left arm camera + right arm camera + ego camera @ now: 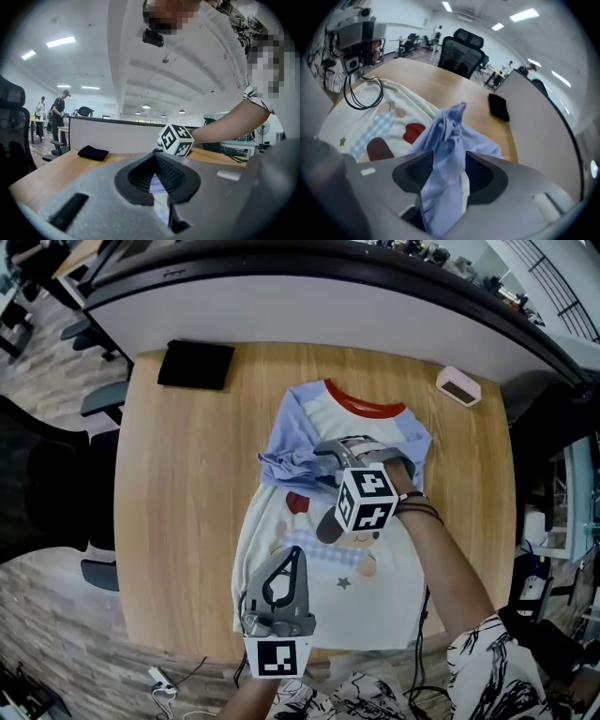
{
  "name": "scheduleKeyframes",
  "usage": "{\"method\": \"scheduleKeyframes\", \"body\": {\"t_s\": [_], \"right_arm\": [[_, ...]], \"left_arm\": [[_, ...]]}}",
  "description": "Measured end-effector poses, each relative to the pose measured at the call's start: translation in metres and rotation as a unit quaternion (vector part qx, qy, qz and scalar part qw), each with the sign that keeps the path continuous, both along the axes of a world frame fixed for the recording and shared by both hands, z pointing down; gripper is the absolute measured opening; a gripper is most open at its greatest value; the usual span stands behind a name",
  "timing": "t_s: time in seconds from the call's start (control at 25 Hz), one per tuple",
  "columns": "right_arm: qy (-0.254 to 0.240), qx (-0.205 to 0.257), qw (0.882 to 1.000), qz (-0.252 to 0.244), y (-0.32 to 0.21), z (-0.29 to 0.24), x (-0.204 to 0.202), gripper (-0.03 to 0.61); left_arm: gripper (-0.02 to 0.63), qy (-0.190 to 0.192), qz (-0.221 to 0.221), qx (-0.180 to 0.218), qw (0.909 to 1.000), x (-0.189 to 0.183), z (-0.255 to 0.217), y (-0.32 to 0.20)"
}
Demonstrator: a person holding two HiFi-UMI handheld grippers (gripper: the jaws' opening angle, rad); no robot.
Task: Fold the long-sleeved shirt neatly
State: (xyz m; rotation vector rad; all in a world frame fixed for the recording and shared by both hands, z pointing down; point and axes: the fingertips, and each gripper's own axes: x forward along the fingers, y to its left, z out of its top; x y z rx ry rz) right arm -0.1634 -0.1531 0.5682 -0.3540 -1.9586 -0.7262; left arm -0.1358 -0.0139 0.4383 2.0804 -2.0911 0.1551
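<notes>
Centre frame in the head view, the long-sleeved shirt (272, 521) lies on the table (178, 521), partly hidden by the forearm (450, 559). Right gripper (450, 164) jaws are released, with the blue sleeve (440, 136) bunched loosely between them. Left gripper (296, 551) jaws are clenched on nothing, lower centre.

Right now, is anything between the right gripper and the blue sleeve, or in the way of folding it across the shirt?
Nothing visible. The sleeve sits between the jaws of the right gripper, bunched on the shirt. The black pouch and pink case lie clear on the table.
</notes>
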Motion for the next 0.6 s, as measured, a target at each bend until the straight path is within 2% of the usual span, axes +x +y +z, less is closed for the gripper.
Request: {"method": "scheduleKeyframes", "body": {"t_s": [0.08, 0.16, 0.32, 0.48, 0.6], "right_arm": [[0.03, -0.033, 0.998, 0.042, -0.016, 0.016, 0.032, 0.245], [0.046, -0.032, 0.996, 0.069, -0.03, 0.033, 0.057, 0.236], [0.032, -0.031, 0.991, 0.127, -0.051, 0.041, 0.081, 0.026], [0.046, -0.03, 0.988, 0.141, -0.067, 0.026, 0.11, 0.025], [0.061, -0.03, 0.989, 0.13, -0.067, 0.027, 0.126, 0.028]], "left_arm": [[0.005, 0.005, -0.001, 0.002, 1.0, 0.005, 0.0, -0.001], [0.005, 0.003, 0.004, 0.001, 1.0, 0.011, 0.0, -0.003], [0.005, -0.014, 0.026, -0.01, 0.9995, 0.029, 0.002, -0.012], [0.005, -0.004, 0.024, -0.006, 0.9997, 0.04, 0.001, -0.02], [0.005, -0.003, 0.021, -0.007, 0.9997, 0.042, 0.002, -0.024]]}}
